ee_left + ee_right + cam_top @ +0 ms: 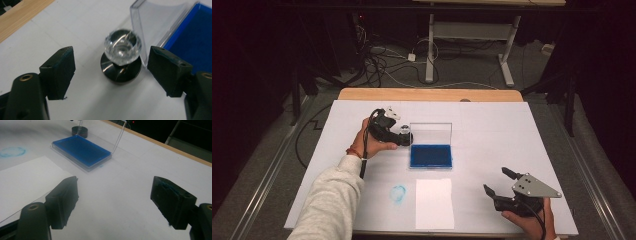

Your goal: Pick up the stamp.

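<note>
A stamp [406, 134] with a clear faceted knob [122, 46] on a round black base [120, 72] stands upright on the white table cover, just left of a blue ink pad [431, 156]. The pad's clear lid [430, 132] stands raised. My left gripper [404, 136] is at the stamp, open, its jaws on either side of the knob with a gap on both sides [111, 62]. My right gripper [495, 180] rests near the front right of the table, open with nothing between its jaws [115, 195]. It looks toward the ink pad [81, 150] and stamp base [80, 131].
A white sheet of paper [434, 202] lies at the front centre, with a round blue stamp mark [398, 194] on the cover to its left. The wooden table edge [427, 94] runs along the back. Cables and a desk frame [430, 45] are on the floor beyond.
</note>
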`<state>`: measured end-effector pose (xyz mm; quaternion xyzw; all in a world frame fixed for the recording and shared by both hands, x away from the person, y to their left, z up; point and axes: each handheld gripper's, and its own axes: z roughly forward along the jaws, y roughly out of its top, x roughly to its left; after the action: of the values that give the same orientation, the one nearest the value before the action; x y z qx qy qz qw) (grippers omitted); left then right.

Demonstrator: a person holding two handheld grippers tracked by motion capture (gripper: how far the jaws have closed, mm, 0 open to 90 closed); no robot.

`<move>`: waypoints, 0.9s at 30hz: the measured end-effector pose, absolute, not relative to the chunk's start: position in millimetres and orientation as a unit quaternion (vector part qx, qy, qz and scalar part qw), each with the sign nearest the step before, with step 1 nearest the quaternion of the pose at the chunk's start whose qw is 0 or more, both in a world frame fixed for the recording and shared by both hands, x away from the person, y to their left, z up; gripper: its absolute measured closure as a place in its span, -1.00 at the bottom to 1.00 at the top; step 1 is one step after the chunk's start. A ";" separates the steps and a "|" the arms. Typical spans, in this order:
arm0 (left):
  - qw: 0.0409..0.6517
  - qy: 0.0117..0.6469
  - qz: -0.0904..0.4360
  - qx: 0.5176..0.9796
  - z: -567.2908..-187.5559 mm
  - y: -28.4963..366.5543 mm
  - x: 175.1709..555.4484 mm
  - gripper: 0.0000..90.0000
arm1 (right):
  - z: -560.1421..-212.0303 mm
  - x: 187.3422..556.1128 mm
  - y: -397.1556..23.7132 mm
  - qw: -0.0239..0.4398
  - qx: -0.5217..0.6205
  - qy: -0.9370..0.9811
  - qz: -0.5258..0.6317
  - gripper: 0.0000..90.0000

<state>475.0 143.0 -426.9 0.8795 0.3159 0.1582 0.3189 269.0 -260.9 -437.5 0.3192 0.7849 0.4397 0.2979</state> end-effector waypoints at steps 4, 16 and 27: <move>0.305 0.309 0.164 0.886 -432.3 134.0 480.2 -0.41 | -438.5 268.8 -259.5 0.297 0.318 0.788 0.436 -0.49; 0.323 0.292 0.145 0.888 -434.0 129.4 482.7 -0.24 | -439.1 267.2 -257.2 0.291 0.307 0.794 0.437 -0.45; 0.315 0.287 0.143 0.893 -427.2 143.8 482.9 -0.06 | -440.4 267.8 -254.9 0.291 0.305 0.796 0.435 -0.45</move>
<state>482.9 143.8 -427.2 0.8932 0.2870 0.1431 0.3153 267.8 -254.9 -440.4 0.3049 0.7957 0.4348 0.2913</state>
